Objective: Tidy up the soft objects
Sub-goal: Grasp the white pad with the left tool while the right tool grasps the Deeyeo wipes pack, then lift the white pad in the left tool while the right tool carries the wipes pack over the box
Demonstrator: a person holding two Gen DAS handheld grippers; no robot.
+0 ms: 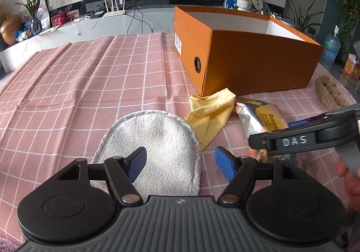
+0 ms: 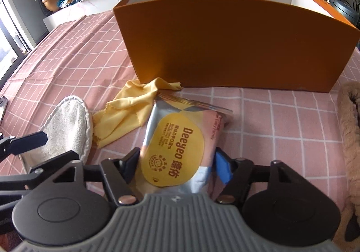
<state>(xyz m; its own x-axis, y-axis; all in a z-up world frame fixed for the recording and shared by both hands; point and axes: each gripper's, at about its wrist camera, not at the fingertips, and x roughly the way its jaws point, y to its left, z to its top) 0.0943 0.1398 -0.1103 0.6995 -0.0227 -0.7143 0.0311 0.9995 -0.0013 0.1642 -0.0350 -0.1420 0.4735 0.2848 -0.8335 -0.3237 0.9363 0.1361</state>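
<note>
Our right gripper (image 2: 176, 162) has its jaws pressed on the near end of the wipes pack (image 2: 177, 139), whose long axis runs straight ahead toward the box (image 2: 236, 45). Our left gripper (image 1: 180, 162) stands apart over the mitt (image 1: 155, 139), not gripping. The pack reads "Deeyeo"; the right gripper's arm, "DAS".

orange box (image 1: 254, 58) blocks far right, pink cloth (image 1: 90, 76) left open, yellow rag (image 2: 126, 110) at box foot

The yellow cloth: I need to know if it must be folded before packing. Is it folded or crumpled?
Crumpled. The yellow cloth lies bunched in loose creases, one end against the orange box, beside the wipes pack.
</note>
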